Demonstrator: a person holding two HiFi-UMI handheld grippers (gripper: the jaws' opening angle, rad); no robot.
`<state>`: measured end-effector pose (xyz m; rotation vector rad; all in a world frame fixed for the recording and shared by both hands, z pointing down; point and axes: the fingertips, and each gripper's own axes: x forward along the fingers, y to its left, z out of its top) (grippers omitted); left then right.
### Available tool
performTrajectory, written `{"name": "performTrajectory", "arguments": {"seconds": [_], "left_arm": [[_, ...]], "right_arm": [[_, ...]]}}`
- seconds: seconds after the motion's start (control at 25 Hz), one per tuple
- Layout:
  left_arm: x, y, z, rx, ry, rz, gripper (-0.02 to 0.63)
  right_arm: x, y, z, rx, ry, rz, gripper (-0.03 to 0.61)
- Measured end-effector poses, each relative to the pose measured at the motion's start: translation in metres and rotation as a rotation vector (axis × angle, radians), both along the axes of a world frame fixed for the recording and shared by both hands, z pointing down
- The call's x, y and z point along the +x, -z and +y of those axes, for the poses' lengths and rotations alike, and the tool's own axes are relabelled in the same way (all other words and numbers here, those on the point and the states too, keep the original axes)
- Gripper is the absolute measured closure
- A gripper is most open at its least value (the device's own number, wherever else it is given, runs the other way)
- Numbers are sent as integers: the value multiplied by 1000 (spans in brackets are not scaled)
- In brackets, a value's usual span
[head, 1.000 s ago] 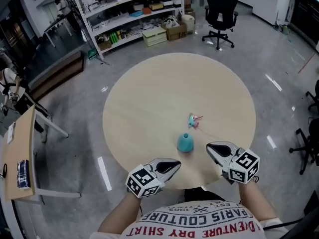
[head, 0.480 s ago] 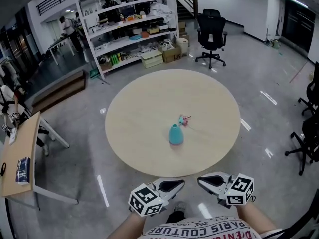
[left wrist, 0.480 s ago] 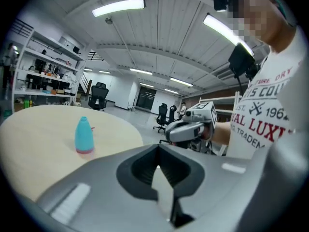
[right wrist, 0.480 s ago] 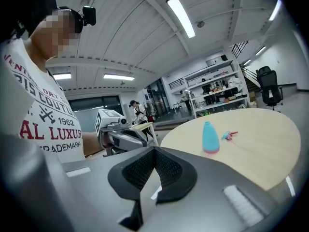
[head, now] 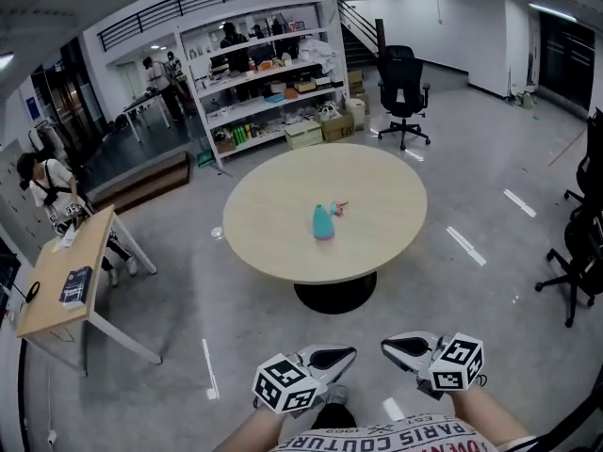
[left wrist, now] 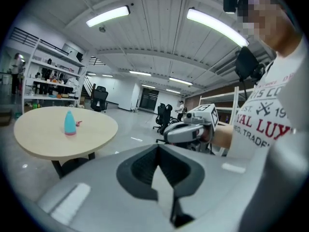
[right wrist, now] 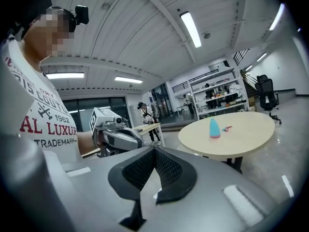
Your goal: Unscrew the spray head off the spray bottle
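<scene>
A teal spray bottle point(head: 323, 222) stands upright near the middle of the round wooden table point(head: 283, 205), far ahead of me. The pink spray head point(head: 339, 207) lies on the tabletop just beside it, apart from the bottle. Both grippers hang over the grey floor close to my body, well short of the table. My left gripper point(head: 349, 353) is shut and holds nothing; so is my right gripper point(head: 388, 347). The left gripper view shows its closed jaws point(left wrist: 158, 146), with the bottle point(left wrist: 70, 122) small at left. In the right gripper view point(right wrist: 155, 150) the bottle point(right wrist: 214, 128) is at right.
White shelving point(head: 264, 55) full of goods lines the back, with a black office chair point(head: 403, 78) beside it. A wooden desk point(head: 66, 281) stands at left, a person point(head: 47, 186) behind it. More chairs point(head: 584, 243) sit at the right edge.
I have backed away from the table: it and the bottle have shrunk and moved up the frame. Both grippers, earlier over the table's near edge, are now over bare floor, still shut.
</scene>
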<state>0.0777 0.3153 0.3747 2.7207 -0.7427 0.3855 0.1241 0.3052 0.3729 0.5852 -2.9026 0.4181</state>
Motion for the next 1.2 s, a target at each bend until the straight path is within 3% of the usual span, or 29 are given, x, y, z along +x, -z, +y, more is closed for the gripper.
{"name": "performTrajectory", "arguments": {"seconds": [0.16, 0.48, 1.2], "left_arm": [[4, 30, 35, 41, 22, 19, 612], [11, 52, 78, 82, 38, 33, 612], [15, 54, 98, 96, 28, -4, 612]], "right_arm": [[6, 29, 29, 68, 3, -8, 577], [3, 43, 81, 114, 53, 13, 578], [2, 47, 99, 132, 52, 21, 578]]}}
